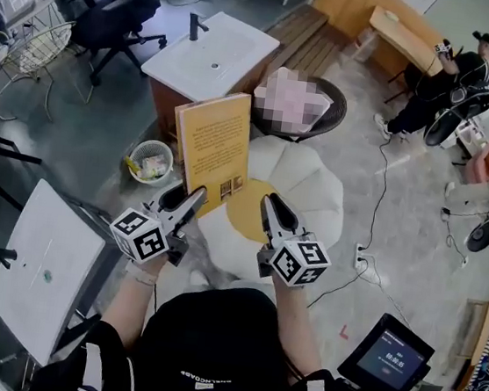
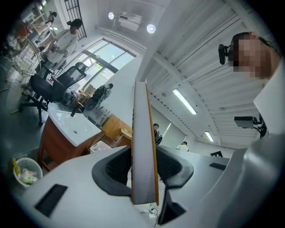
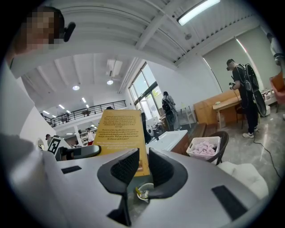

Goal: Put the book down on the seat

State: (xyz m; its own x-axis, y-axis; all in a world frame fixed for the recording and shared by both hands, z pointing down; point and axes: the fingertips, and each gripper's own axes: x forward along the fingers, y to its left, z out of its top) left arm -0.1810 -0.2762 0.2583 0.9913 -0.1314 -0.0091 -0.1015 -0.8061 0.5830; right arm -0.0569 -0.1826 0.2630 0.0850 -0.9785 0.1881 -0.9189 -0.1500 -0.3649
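Two grippers were seen low in the head view, side by side, with a white seat (image 1: 312, 185) just beyond them. At the far left a white board (image 1: 46, 263) was propped at a slant, and further in a small bin (image 1: 150, 161) full of scraps was set on the floor beside a cabinet with a white basin top (image 1: 213, 54). The left gripper (image 1: 189, 198) was clamped on the lower corner of a yellow book (image 1: 214, 142); in its own view the pads were pressed against both covers, with the page edge turned toward the camera. The book was held upright over the left part of the seat and was not laid on it. A yellow centre (image 1: 247, 210) was seen in the seat's petal-shaped cushion. The right gripper (image 1: 274, 210) was held over the seat with its jaws slightly apart and nothing between them; the book's printed cover was faced by its camera. Behind the seat a dark wicker chair (image 1: 331, 121) was placed, and a white basket of pink things (image 3: 203, 148) was carried on it. At the far right a seated person (image 1: 449, 78) was seen by a wooden desk (image 1: 401, 32).
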